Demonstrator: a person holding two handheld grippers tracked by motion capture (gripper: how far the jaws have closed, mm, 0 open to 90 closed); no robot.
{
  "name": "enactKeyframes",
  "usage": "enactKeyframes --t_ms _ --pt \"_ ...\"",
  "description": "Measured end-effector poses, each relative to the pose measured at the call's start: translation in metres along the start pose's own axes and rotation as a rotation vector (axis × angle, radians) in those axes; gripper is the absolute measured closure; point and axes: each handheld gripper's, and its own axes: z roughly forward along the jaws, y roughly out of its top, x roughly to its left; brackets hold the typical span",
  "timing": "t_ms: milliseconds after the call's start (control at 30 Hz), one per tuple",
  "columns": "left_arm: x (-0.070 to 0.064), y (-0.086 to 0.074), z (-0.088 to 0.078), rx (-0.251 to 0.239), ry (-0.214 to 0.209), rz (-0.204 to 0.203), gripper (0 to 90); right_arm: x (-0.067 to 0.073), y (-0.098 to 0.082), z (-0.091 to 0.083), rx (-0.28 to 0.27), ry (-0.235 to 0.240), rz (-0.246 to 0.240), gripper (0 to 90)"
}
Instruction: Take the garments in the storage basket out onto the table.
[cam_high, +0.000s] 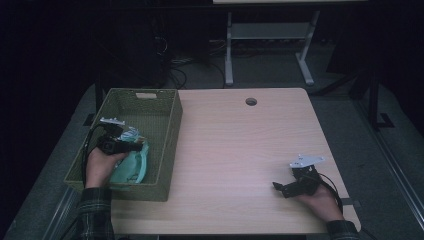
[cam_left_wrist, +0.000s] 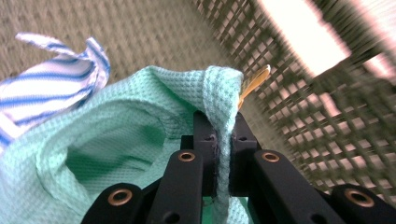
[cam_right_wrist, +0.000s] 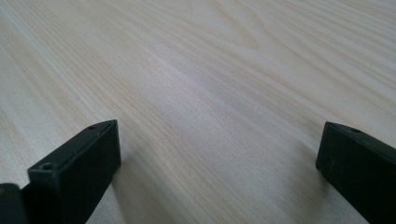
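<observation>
Mint-green waffle-weave cloth sits inside the olive woven basket at the worktop's left, pinched by the left tongs. Right tongs rest spread. Next likely move: lifting the cloth clear.

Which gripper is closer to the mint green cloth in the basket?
Left. The left gripper is inside the basket, its jaws shut on a fold of the mint green cloth. The right gripper rests open on the table, far from it.
</observation>
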Motion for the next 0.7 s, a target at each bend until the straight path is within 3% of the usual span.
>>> enactKeyframes --t_ms 133,300,700 --pt "-0.001 0.001 -0.008 -0.064 -0.044 0.004 84.8 0.000 0.000 0.000 0.000 0.000 0.000 0.0" --pt "-0.003 0.003 -0.019 -0.132 -0.054 0.014 84.9 0.000 0.000 0.000 -0.002 0.000 -0.004 0.0" --pt "-0.011 0.007 -0.035 -0.223 -0.073 0.032 85.1 0.000 0.000 0.000 0.000 0.000 0.000 0.0"
